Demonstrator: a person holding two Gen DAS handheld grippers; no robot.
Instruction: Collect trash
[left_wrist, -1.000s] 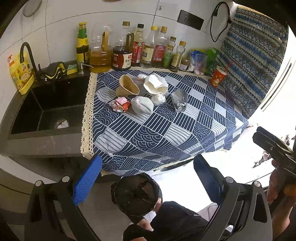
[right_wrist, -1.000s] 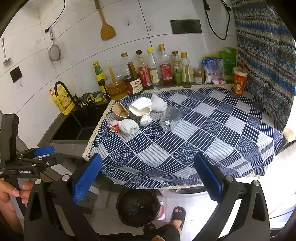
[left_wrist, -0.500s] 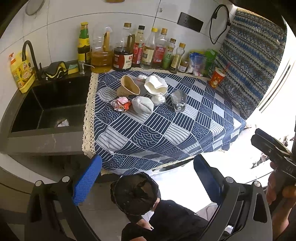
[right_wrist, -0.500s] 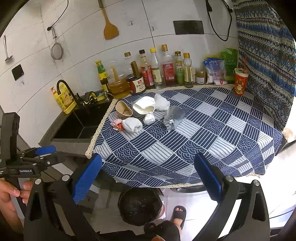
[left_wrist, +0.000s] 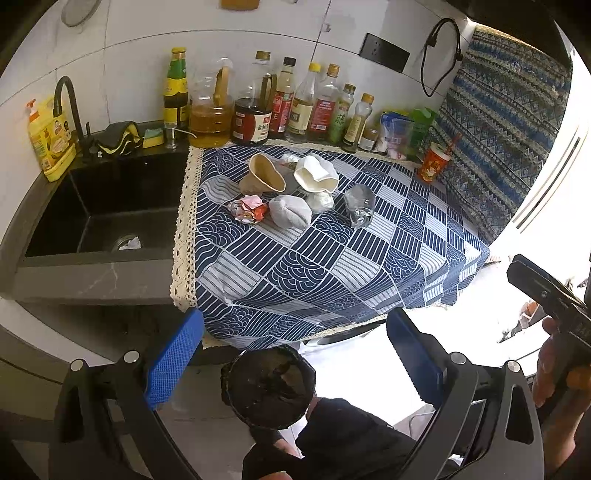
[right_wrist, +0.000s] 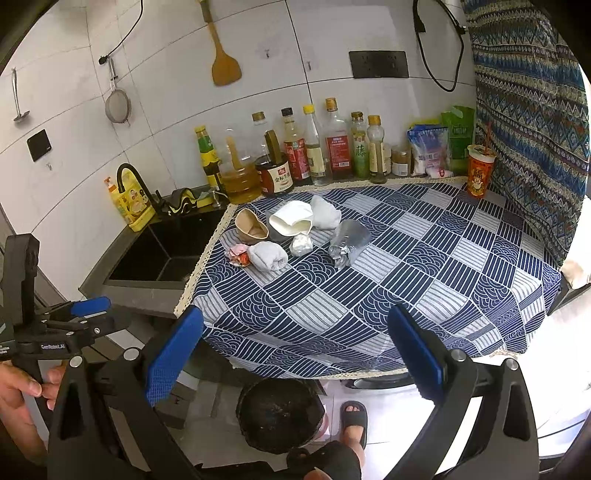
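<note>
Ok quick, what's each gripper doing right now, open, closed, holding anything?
Left gripper: open, holding nothing, above the trash bin.
Right gripper: open, holding nothing, short of the trash on the tablecloth.

left gripper (left_wrist: 293, 360) agape, right gripper (right_wrist: 295, 354) agape

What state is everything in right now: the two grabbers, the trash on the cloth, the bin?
Left gripper: open, empty.
Right gripper: open, empty.
Brown cup: tipped on its side.
White cup: crushed, on its side.
Clear bag: crumpled, lying flat.
Red wrapper: crumpled.
Bin: open, on the floor.
</note>
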